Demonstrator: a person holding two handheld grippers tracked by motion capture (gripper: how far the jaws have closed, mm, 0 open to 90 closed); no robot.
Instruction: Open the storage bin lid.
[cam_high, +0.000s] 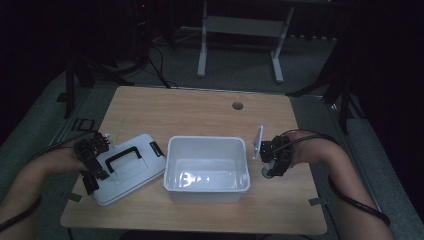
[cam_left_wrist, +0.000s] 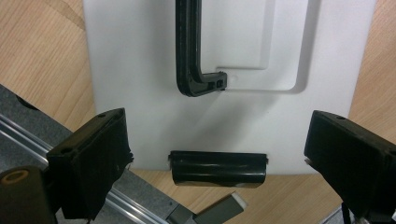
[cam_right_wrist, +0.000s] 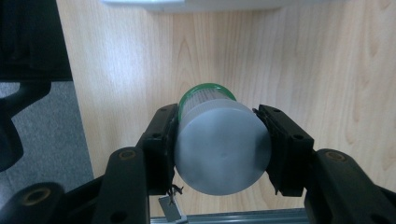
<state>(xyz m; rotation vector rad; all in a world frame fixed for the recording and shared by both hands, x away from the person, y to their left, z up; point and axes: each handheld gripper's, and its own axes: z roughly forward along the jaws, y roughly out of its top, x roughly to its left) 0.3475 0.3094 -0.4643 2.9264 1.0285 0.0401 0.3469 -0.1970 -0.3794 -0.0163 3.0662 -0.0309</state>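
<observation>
Wooden table (cam_high: 200, 115), dim room. My right gripper (cam_right_wrist: 219, 140) is clamped on a grey jar with a green cap (cam_right_wrist: 219, 144), held above the table just right of the open white bin (cam_high: 207, 145). My left gripper (cam_left_wrist: 215, 154) hangs open (jaws wide) over the white lid (cam_left_wrist: 140, 84), near its black latch (cam_left_wrist: 218, 168) and handle (cam_left_wrist: 189, 51).

Grey jar (cam_right_wrist: 222, 149) green-rimmed; white lid (cam_left_wrist: 140, 93), black handle (cam_left_wrist: 189, 51)
</observation>
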